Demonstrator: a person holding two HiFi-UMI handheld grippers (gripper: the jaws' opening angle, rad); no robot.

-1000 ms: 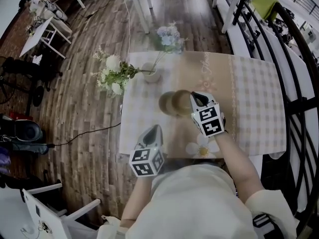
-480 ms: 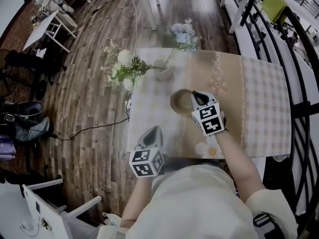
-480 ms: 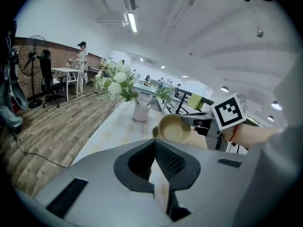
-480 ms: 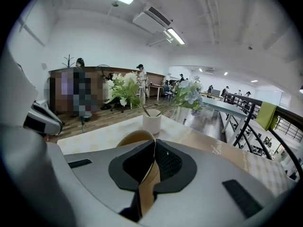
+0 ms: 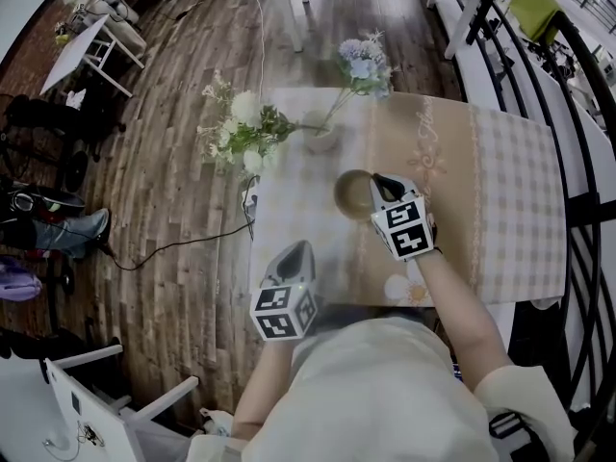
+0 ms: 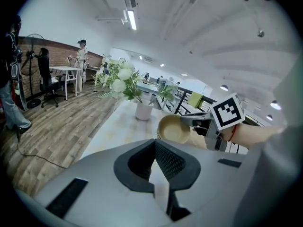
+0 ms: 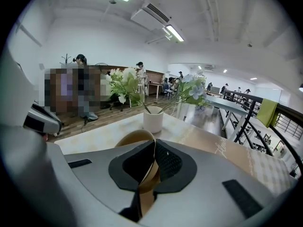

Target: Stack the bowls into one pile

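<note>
A tan bowl (image 5: 352,194) sits at the middle of the checked tablecloth (image 5: 500,200), and only one bowl outline shows in the head view. My right gripper (image 5: 378,183) is shut on its right rim. In the right gripper view the tan rim (image 7: 134,138) runs between the closed jaws of the right gripper (image 7: 154,143). My left gripper (image 5: 296,250) hangs near the table's front left edge, shut with nothing in it, a short way from the bowl. From the left gripper (image 6: 155,143) I see the bowl (image 6: 173,129) tilted toward me, with the right gripper (image 6: 199,121) on it.
A white vase (image 5: 322,141) with white and blue flowers (image 5: 241,128) stands just behind and left of the bowl. A black railing (image 5: 587,210) runs along the right. A cable (image 5: 192,243) lies on the wood floor to the left, and a white chair (image 5: 106,393) stands at lower left.
A second ago two bowl outlines lay side by side; the held bowl has moved left over the other, leaving one outline. The left gripper has not moved.
</note>
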